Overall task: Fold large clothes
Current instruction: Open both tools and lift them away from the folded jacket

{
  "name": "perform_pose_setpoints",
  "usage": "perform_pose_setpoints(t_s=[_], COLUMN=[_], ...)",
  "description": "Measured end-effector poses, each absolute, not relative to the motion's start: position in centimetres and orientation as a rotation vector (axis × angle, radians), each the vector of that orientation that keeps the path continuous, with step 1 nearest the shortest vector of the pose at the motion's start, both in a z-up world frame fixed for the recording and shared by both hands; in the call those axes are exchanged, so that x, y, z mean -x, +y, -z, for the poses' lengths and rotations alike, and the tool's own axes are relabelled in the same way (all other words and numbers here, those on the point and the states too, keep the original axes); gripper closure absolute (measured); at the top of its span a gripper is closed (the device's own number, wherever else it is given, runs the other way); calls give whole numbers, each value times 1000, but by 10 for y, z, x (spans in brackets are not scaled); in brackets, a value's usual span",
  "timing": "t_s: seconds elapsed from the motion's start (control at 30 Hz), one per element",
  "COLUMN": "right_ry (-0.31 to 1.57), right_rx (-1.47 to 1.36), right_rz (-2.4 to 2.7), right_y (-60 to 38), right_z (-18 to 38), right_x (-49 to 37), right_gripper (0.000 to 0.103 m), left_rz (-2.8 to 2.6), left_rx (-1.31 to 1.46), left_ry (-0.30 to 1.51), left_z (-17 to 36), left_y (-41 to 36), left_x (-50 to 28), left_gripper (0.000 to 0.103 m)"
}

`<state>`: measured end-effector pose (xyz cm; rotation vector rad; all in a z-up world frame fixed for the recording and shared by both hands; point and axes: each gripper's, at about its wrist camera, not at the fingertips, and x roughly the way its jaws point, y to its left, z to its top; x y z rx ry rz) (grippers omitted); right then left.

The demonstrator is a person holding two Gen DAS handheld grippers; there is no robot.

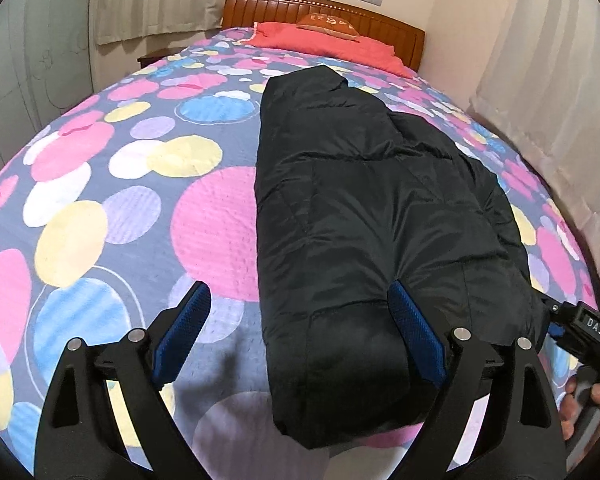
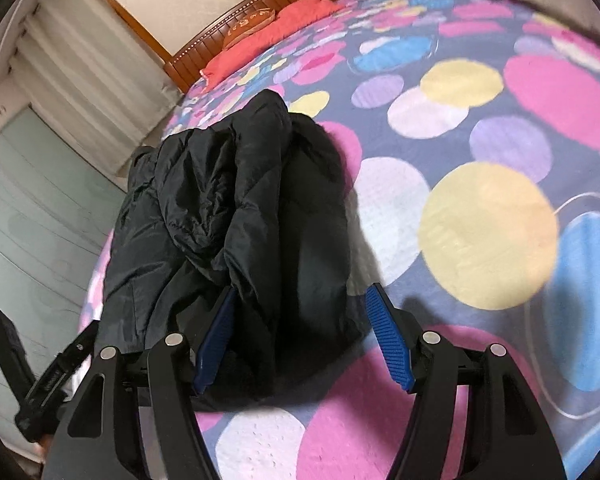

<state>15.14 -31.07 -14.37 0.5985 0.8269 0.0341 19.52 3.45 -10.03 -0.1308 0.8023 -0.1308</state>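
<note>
Two hand-held grippers, left (image 1: pixel 300 334) and right (image 2: pixel 300 338), both spread wide apart at the near end of the folded black jacket (image 1: pixel 364 208) lying lengthwise on the bed (image 1: pixel 140 184).

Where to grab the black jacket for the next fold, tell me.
Grip the black jacket at its near rounded end, one gripper at each corner, coming from the foot of the bed. It lies as a long strip, and both open grippers already straddle that end.

one black jacket (image 1: pixel 364 208), one red pillow (image 1: pixel 328 42), two grippers (image 1: pixel 300 336).
</note>
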Motion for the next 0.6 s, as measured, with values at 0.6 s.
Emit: perform_pose_setpoints(t_s=[0.6], right_ry=[714], right_rx=[-304], right_rz=[82], right_y=[-263], right_z=[82], right_x=[-100], right_gripper=[27], left_rz=[25], left_rx=[3], left_ry=[708], left_z=[64], left_y=[24], left_x=[-132], left_gripper=[12])
